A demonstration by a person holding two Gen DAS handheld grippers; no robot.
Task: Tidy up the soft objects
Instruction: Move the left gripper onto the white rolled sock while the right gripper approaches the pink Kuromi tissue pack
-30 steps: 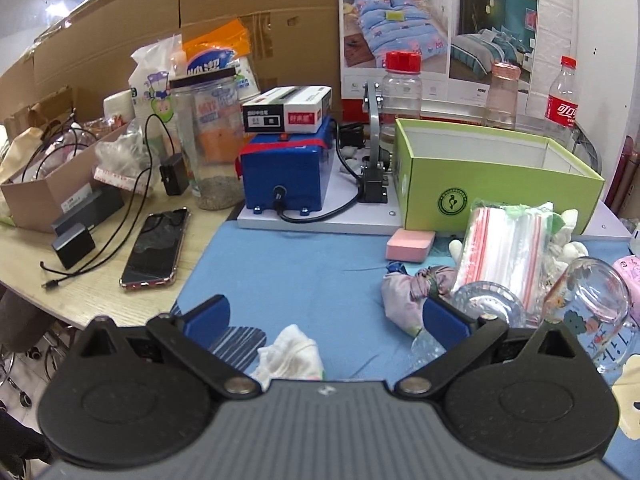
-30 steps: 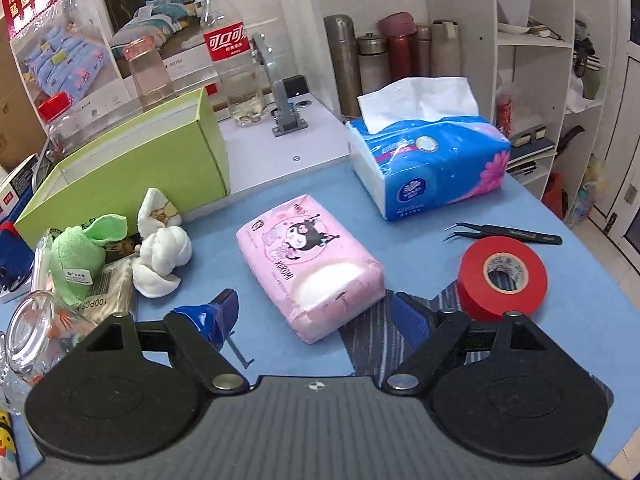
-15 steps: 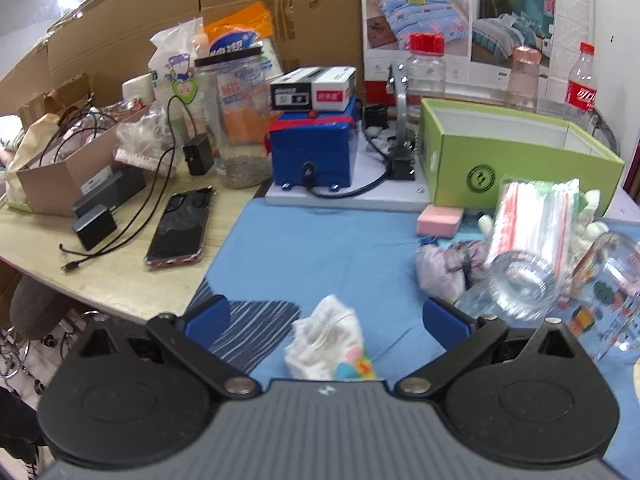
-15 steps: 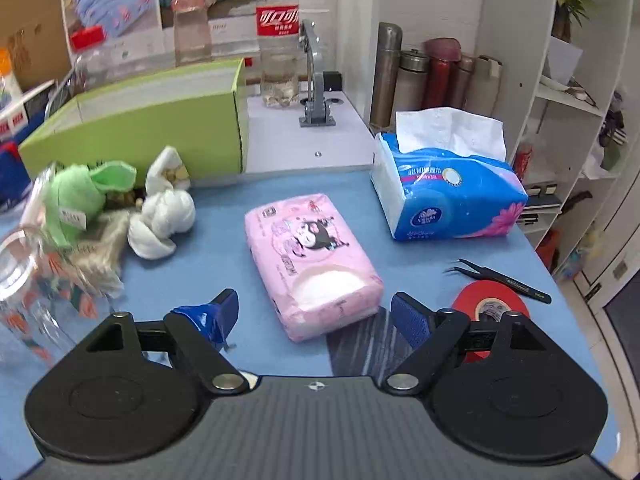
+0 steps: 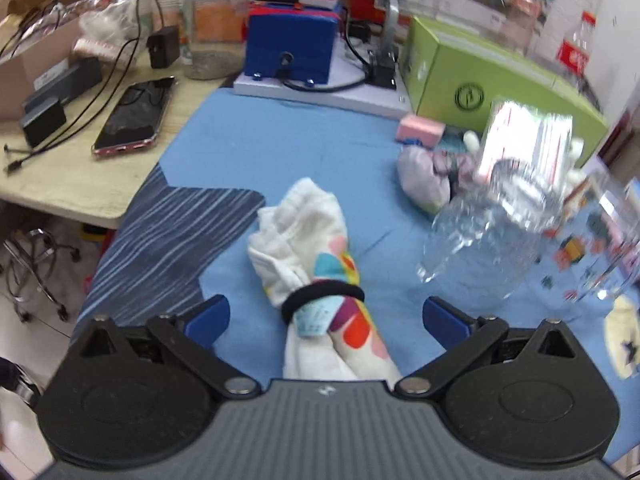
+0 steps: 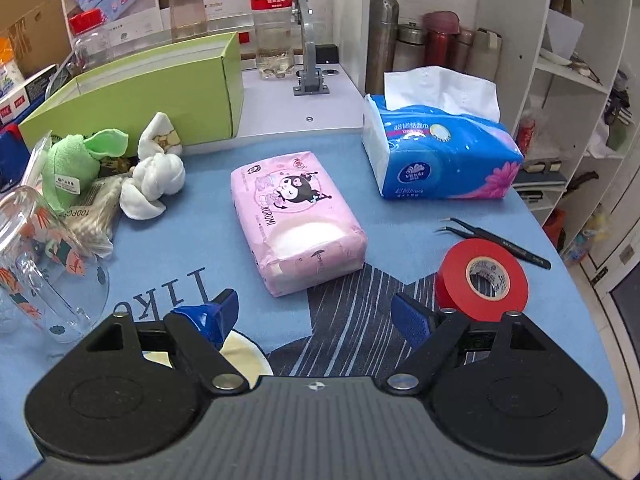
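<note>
left gripper (image 5: 326, 314) spread wide, banded sock bundle (image 5: 316, 276) framed between fingers on blue mat (image 5: 248, 152), lined up for grasping | right gripper (image 6: 314, 312) wide, empty, near pink tissue pack (image 6: 296, 216)

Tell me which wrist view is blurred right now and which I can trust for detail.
Left wrist view: motion blur smears the far and right side, the green box and the clear glassware; the banded sock bundle between the open fingers stays fairly sharp. Right wrist view: crisp throughout, print on the pink tissue pack readable, only fisheye bending at the edges.
</note>
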